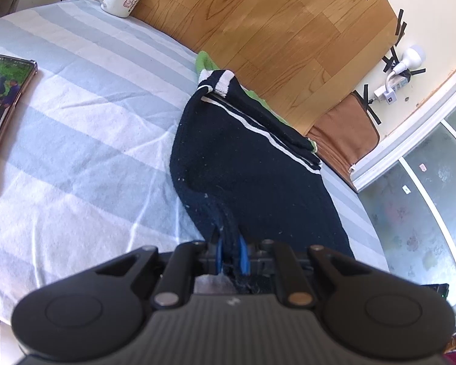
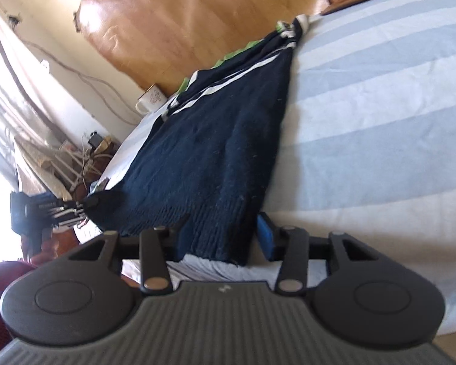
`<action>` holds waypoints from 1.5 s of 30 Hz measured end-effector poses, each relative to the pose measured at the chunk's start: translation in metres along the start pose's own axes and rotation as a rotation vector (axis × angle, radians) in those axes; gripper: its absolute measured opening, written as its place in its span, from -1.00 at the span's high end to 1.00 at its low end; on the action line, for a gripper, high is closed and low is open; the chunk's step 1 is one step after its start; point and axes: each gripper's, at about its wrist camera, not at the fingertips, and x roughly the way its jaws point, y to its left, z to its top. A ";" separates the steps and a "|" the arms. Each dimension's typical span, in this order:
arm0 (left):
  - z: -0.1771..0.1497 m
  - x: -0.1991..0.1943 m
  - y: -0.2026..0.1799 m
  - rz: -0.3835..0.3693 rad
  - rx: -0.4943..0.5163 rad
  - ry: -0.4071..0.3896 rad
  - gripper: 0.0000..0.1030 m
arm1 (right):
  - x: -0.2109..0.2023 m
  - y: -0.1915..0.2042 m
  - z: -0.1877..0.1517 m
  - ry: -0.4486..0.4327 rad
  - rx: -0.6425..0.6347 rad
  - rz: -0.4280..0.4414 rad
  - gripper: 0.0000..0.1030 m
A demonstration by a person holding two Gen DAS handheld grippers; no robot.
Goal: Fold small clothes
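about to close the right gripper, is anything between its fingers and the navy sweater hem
Nothing visible is in the way. The right gripper is open with the navy sweater hem already lying between its fingers. The left gripper is shut on the other corner.

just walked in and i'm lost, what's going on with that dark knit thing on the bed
A person with a handheld gripper in each hand is folding a navy knitted sweater with white stripes on a blue-and-white striped bedsheet. The left gripper is shut on a bunch of the sweater's hem. The right gripper is open, its fingers on either side of the other hem corner, not yet closed. A green garment lies under the sweater.
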 end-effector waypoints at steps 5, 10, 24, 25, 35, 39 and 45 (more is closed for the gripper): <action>0.016 -0.004 0.002 -0.038 -0.033 -0.031 0.81 | -0.009 0.003 0.025 -0.084 -0.040 0.118 0.80; 0.072 0.018 -0.008 -0.085 -0.040 -0.083 0.81 | -0.009 -0.015 0.093 -0.258 0.017 0.138 0.80; 0.148 0.124 0.010 0.141 -0.042 -0.133 -0.10 | 0.051 -0.077 0.148 -0.265 0.151 -0.124 -0.22; 0.142 0.119 0.014 0.143 -0.051 -0.126 -0.17 | 0.050 -0.078 0.142 -0.250 0.180 -0.107 -0.22; 0.128 0.120 0.019 0.114 -0.127 -0.070 -0.57 | 0.055 -0.049 0.125 -0.251 0.151 -0.117 -0.22; 0.137 0.126 0.023 0.147 -0.150 -0.068 0.19 | 0.064 -0.039 0.131 -0.178 0.108 -0.098 0.80; 0.119 0.122 0.012 0.194 -0.039 0.015 0.84 | 0.048 -0.032 0.112 -0.172 0.083 -0.153 0.83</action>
